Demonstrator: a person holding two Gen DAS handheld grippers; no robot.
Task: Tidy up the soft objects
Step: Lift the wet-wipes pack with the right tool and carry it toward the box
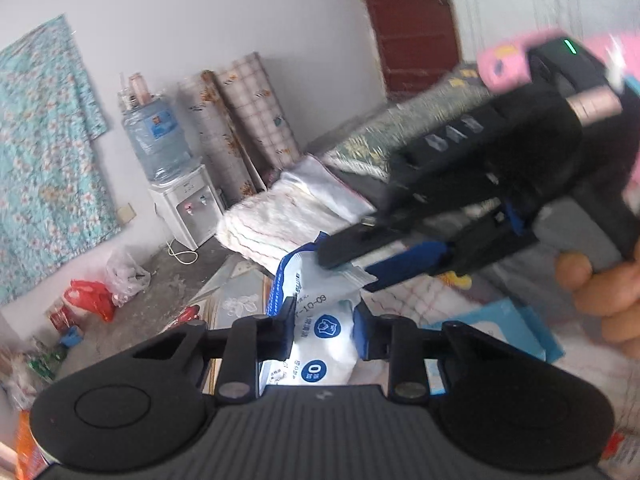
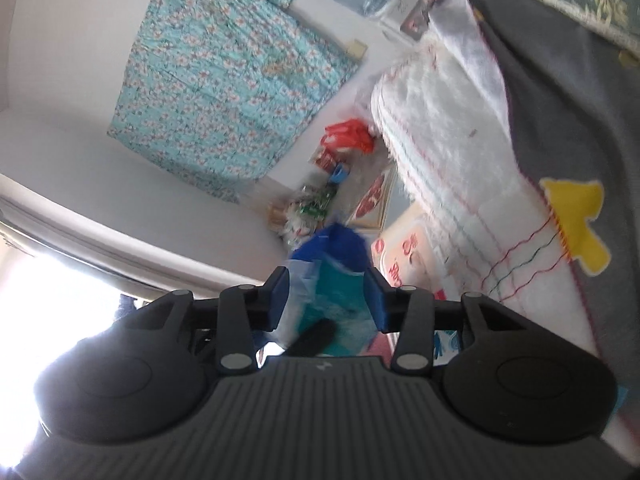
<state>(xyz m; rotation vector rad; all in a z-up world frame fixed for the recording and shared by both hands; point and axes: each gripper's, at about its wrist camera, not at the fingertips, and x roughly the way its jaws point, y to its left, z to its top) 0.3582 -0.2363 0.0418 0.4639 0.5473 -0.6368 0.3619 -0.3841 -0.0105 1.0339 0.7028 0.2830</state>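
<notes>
Left gripper (image 1: pixel 323 330): pads pressed on white-and-blue packet (image 1: pixel 320 344), lifted above bed.
Right gripper (image 1: pixel 352 268): pinches packet's far corner; grip in its own view blurred.
White fuzzy blanket (image 1: pixel 272 220): beyond, on bed.
Water dispenser (image 1: pixel 184 200): by wall.

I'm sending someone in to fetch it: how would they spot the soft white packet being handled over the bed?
Find the bed with the fluffy white blanket striped in thin coloured lines. Above its near edge, both tongs meet on the white plastic packet: the left tongs clamp its sides, the right tongs pinch its top edge. Unlike the bedding around it, it is glossy, with a blue border and round blue badges.
</notes>
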